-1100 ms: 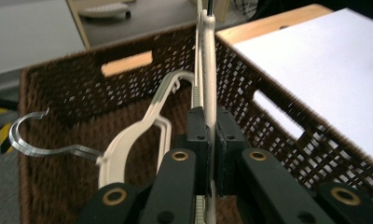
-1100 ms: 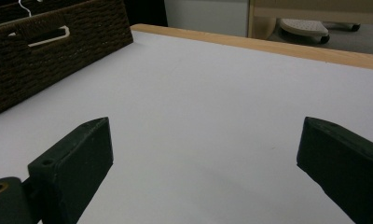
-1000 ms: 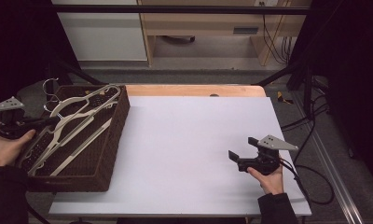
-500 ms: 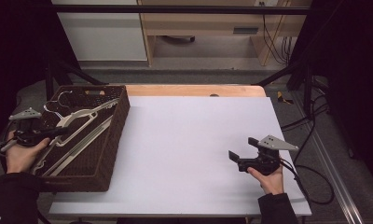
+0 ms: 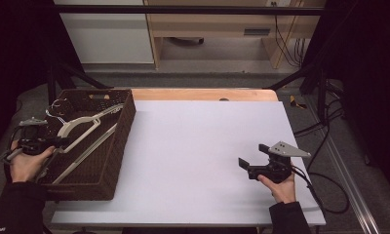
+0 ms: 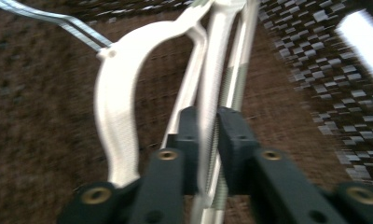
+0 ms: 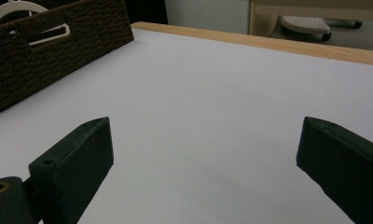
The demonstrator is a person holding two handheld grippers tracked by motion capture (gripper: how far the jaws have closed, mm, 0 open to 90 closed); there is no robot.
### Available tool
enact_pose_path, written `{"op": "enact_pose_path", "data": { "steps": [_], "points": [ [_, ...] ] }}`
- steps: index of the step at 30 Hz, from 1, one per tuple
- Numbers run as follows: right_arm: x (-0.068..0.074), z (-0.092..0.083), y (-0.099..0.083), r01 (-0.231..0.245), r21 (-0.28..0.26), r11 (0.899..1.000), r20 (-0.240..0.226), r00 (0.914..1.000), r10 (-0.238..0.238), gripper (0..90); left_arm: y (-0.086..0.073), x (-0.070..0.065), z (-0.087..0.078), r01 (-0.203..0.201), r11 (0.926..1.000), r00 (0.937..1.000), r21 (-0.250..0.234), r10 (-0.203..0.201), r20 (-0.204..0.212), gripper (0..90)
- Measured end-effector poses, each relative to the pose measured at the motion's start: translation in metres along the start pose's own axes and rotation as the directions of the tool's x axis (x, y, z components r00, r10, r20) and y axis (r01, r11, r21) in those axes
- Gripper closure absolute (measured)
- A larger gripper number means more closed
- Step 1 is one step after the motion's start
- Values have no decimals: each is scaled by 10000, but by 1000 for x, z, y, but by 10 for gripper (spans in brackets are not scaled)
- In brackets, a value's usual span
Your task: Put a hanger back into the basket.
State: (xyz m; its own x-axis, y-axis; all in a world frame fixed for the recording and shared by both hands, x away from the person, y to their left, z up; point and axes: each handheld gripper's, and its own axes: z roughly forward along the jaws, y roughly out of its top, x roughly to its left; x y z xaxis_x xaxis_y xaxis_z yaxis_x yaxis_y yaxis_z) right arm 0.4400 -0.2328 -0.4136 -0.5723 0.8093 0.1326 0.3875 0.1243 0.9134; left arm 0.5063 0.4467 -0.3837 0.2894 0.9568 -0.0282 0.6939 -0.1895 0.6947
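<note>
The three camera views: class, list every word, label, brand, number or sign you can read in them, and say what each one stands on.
No text can be read in any view.
Brown woven basket: no label or tag visible.
White hangers: plain; the left gripper view is blurred, and no print shows.
White table: no marks.
Grey plate on the right claw: no lettering visible.
Furniture behind the table: too small and dark to tell whether it bears any lettering.

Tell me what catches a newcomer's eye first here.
The dark woven basket at the table's left, holding pale hangers. The left gripper is down in it, a hanger bar between its fingers, which have just been opening. The right gripper rests open on the bare white table.
</note>
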Motion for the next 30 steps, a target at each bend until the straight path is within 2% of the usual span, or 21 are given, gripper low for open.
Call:
{"op": "enact_pose_path", "data": {
  "steps": [1,3,5,6,7,9,11,15,17,18,22,23,25,27,28,30],
  "points": [
    [0,0,0,7,46,10000,-16,10000,-7,42,0,1,0,-44,9999,10000,93,45,-71,700],
    [0,1,-1,-8,41,10000,-13,10000,8,41,-2,2,1,189,9997,9997,121,-187,-177,655],
    [1,2,-1,-19,17,10000,-37,10000,20,42,-3,3,0,245,9994,9987,225,-235,-461,591],
    [1,2,-1,-11,18,10000,-36,10000,11,42,-3,3,0,401,9990,9978,189,-390,-539,566],
    [1,2,-1,-1,18,10000,-26,10000,1,42,-3,3,-2,380,9992,9972,144,-370,-645,530],
    [1,2,-1,-10,1,10000,-34,10000,10,42,-4,2,-7,397,9992,9979,-103,-401,-504,491],
    [1,1,-1,-9,-1,10000,-38,10000,9,44,-4,-2,-13,264,9990,9979,-353,-284,-577,445],
    [1,-1,0,-42,-55,10000,-120,9999,41,44,-1,-18,-28,46,9919,9997,-1272,-74,-216,387],
    [0,-2,0,-69,-118,9999,-110,9999,68,43,1,-30,-35,36,9797,9998,-2005,3,195,351],
    [1,-3,1,-135,-187,9997,-114,9998,132,43,2,-36,-40,-65,9752,9988,-2211,169,452,330],
    [0,-7,2,-110,-302,9995,-183,9998,105,39,6,-63,-51,-162,9478,9903,-3185,593,1259,201],
    [0,-7,2,-158,-370,9992,-162,9998,152,38,6,-68,-52,-215,9435,9875,-3306,718,1406,173],
    [-1,-8,3,-120,-428,9990,-179,9998,112,35,7,-80,-53,-198,9301,9761,-3669,973,1941,134],
    [-1,-10,3,-109,-444,9990,-229,9997,98,33,8,-93,-54,-247,9158,9649,-4010,1267,2299,89],
    [-1,-10,3,-126,-528,9985,-210,9997,115,32,7,-101,-54,-284,9056,9555,-4231,1489,2546,86],
    [-2,-12,4,-94,-612,9981,-234,9997,80,30,7,-111,-52,-277,8984,9402,-4383,1723,2938,74]
  ]
}}
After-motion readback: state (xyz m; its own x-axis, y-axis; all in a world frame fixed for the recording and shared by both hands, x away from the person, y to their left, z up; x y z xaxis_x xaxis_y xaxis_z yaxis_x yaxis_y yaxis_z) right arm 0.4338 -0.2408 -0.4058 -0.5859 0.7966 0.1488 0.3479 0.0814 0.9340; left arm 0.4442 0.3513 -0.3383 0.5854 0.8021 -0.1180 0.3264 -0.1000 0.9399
